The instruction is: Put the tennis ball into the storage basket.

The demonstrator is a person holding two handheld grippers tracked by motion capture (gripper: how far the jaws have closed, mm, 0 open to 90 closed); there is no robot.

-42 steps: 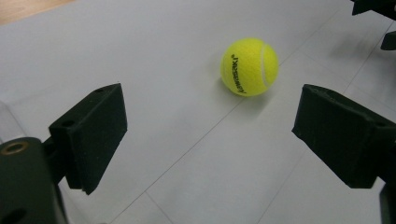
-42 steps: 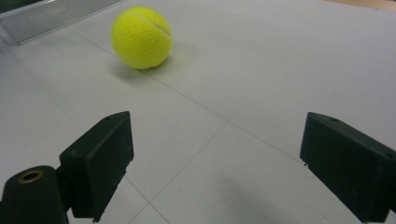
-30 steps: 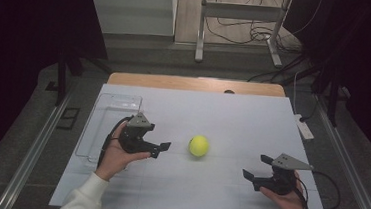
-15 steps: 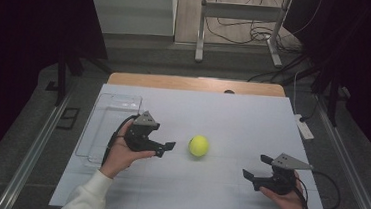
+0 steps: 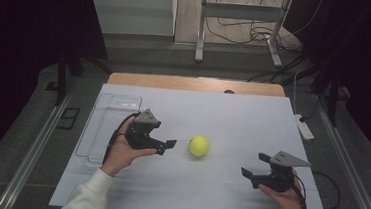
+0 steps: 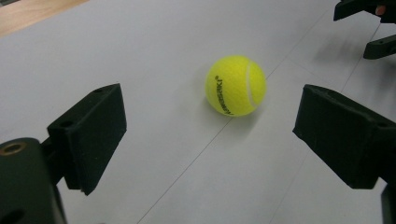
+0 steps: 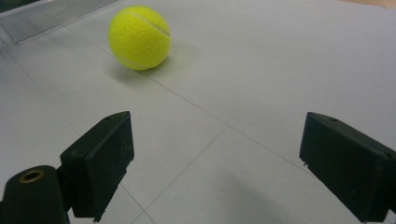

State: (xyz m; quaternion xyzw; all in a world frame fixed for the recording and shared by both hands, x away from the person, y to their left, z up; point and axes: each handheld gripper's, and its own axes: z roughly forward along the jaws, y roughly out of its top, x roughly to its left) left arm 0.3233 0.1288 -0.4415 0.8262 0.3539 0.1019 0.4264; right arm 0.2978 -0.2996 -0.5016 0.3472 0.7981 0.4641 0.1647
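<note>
From the high view, a yellow tennis ball sits alone on the pale counter, roughly at its middle. The left gripper is held just beside the ball on its left, pointing toward it without touching. The right gripper is held well apart from the ball, nearer the person's edge of the counter and off to the ball's right, also pointing toward it. A clear tray lies on the counter's left part, behind the left hand. The right hand rests low by the near edge.

In the left gripper view, the 2 black fingers stand wide apart with bare counter between them. The tennis ball lies ahead of them, close and slightly right of the middle of the gap, with black lettering and a white seam facing the camera. The right gripper shows at the top right corner, beyond the ball.

In the right gripper view, the 2 fingers are likewise spread wide and hold nothing. The tennis ball lies farther ahead, toward the upper left, with the clear tray behind it.
</note>
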